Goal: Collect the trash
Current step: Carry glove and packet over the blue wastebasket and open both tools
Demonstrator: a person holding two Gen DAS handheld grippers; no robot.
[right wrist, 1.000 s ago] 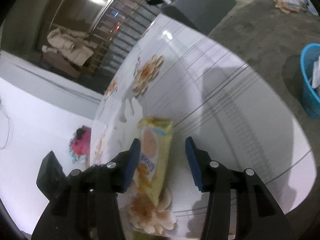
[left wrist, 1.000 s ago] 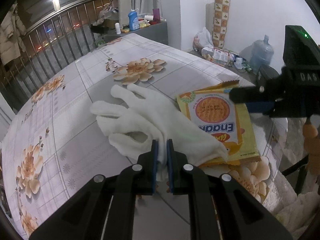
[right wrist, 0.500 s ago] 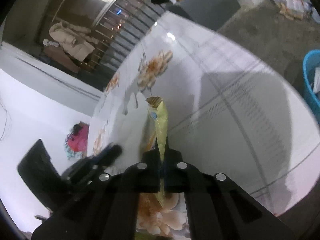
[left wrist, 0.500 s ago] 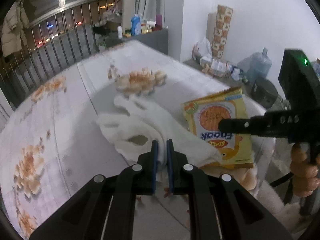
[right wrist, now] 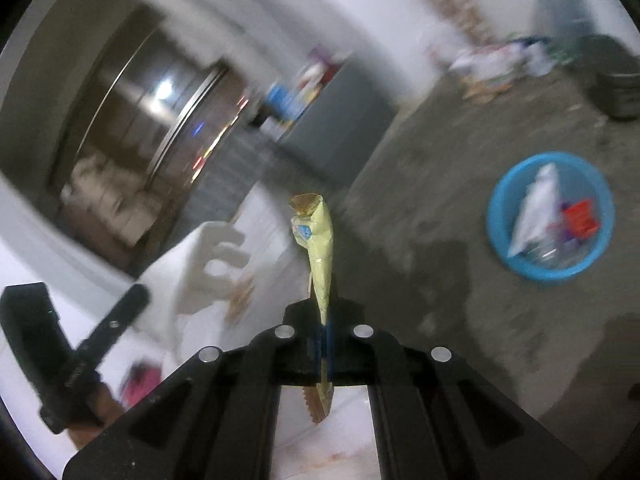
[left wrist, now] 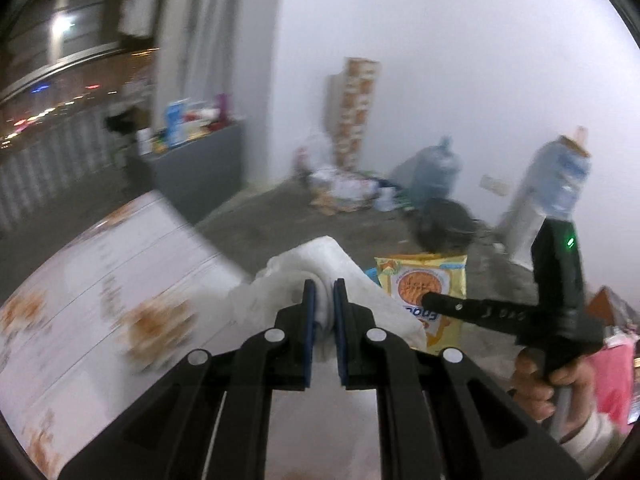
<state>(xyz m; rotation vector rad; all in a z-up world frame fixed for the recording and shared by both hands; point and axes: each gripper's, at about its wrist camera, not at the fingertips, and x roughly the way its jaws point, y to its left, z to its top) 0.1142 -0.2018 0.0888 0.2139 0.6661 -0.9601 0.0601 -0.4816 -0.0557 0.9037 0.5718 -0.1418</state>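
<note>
Grey concrete floor point(right wrist: 420, 208) spreads past the edge of one flower-print table point(left wrist: 100, 280). One blue basin point(right wrist: 550, 216) of trash sits at three o'clock in the right wrist view. Left gripper point(left wrist: 324, 312) is clamped on one white glove point(left wrist: 320, 260); right gripper point(right wrist: 323, 336) pinches one yellow snack wrapper point(right wrist: 320, 248) edge-on, both off the tabletop.

Bare concrete floor point(right wrist: 420, 216) lies open between the table point(left wrist: 100, 280) edge and the blue basin point(right wrist: 496, 240). Bags, a black bin point(right wrist: 616, 80) and water jugs point(left wrist: 556, 188) crowd the far wall.
</note>
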